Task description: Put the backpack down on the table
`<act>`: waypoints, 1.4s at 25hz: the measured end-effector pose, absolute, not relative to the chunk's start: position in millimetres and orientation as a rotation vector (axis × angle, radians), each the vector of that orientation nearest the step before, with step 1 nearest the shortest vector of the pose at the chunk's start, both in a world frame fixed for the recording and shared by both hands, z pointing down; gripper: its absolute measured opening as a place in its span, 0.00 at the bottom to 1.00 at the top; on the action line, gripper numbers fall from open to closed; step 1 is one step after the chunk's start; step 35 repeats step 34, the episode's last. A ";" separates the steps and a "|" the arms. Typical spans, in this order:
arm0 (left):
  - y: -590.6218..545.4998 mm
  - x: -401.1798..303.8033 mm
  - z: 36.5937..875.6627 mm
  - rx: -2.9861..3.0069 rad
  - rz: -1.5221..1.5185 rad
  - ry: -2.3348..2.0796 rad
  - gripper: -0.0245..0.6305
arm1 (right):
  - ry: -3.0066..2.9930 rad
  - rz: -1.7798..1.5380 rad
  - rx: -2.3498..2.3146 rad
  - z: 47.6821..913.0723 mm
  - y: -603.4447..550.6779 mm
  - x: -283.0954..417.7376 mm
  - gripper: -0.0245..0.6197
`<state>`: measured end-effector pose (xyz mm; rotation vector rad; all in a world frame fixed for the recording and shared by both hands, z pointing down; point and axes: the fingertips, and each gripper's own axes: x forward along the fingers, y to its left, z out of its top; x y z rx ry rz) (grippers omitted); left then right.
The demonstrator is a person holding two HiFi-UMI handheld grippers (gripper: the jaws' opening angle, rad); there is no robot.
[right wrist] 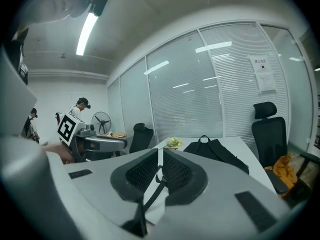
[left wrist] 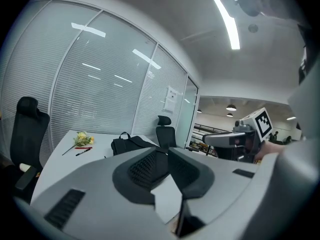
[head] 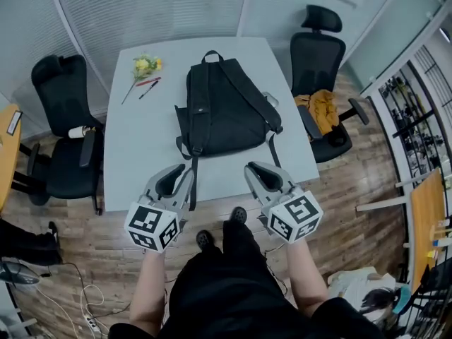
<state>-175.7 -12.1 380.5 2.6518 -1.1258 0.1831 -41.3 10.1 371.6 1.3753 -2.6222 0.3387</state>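
Observation:
The black backpack (head: 226,111) lies flat on the light grey table (head: 141,161), top handle towards the far edge and straps trailing towards me. Both grippers hover at the near table edge, short of the bag and touching nothing. My left gripper (head: 182,171) is shut and empty, beside a strap that hangs over the edge (head: 192,182). My right gripper (head: 258,169) is shut, only a thin slit between its pads. In the left gripper view the backpack (left wrist: 131,144) sits beyond the closed jaws (left wrist: 167,151). In the right gripper view the backpack (right wrist: 215,151) lies ahead of the gripper (right wrist: 161,151).
A yellow flower (head: 145,66) and pens (head: 148,85) lie at the table's far left corner. A black office chair (head: 67,154) stands left of the table. Another chair (head: 318,55), with a yellow cloth (head: 321,108) on its seat, stands to the right. Cables lie on the wooden floor.

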 end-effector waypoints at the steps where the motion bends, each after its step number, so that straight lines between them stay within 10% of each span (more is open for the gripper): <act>1: -7.9 -176.0 380.0 2.655 0.182 -1.127 0.13 | -2.634 0.343 1.364 372.5 15.5 -44.7 0.10; 35: 21.8 -161.0 395.1 2.658 0.208 -1.120 0.03 | -2.661 0.323 1.252 389.8 41.7 -51.2 0.05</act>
